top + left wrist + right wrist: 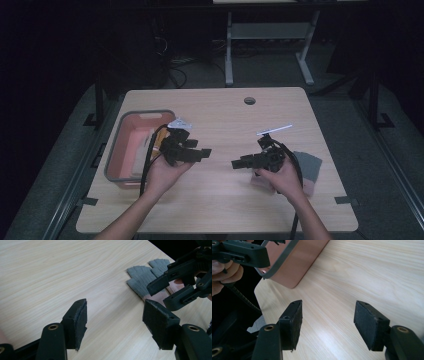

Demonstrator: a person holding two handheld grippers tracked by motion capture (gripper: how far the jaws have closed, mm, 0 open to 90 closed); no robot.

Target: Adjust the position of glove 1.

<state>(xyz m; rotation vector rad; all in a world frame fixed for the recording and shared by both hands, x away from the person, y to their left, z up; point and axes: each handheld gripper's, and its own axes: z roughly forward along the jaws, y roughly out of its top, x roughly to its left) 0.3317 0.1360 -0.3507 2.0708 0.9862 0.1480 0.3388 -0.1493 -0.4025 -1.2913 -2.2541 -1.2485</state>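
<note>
- The left gripper (202, 153) is of matt black plastic; its two flat jaws carry dark, rough pads (81, 323), a little frayed at the edge, and they stand wide apart with only bare table between them.
- The right gripper (240, 163) is of the same make, its jaws also parted and holding nothing; the two grippers point at each other, tip toward tip, with a gap between.
- A grey knitted glove (143, 281) with a pinkish cuff lies flat on the table, just behind the right gripper and partly under that hand.
- A pink plastic tub (137, 145) with a grey rounded rim stands just beside the left gripper, on its outer side; something yellowish lies in it, perhaps a tool, but the view is too dim to tell.
- A thin white stick (274, 129) lies near the right gripper, on its far side.
- The table (225, 115) is pale wood-grain laminate, smooth, with rounded corners and a round cable hole (249, 100) at the far edge.
- The room around is dark; grey floor, cables and white desk legs (229, 55) stand beyond.
</note>
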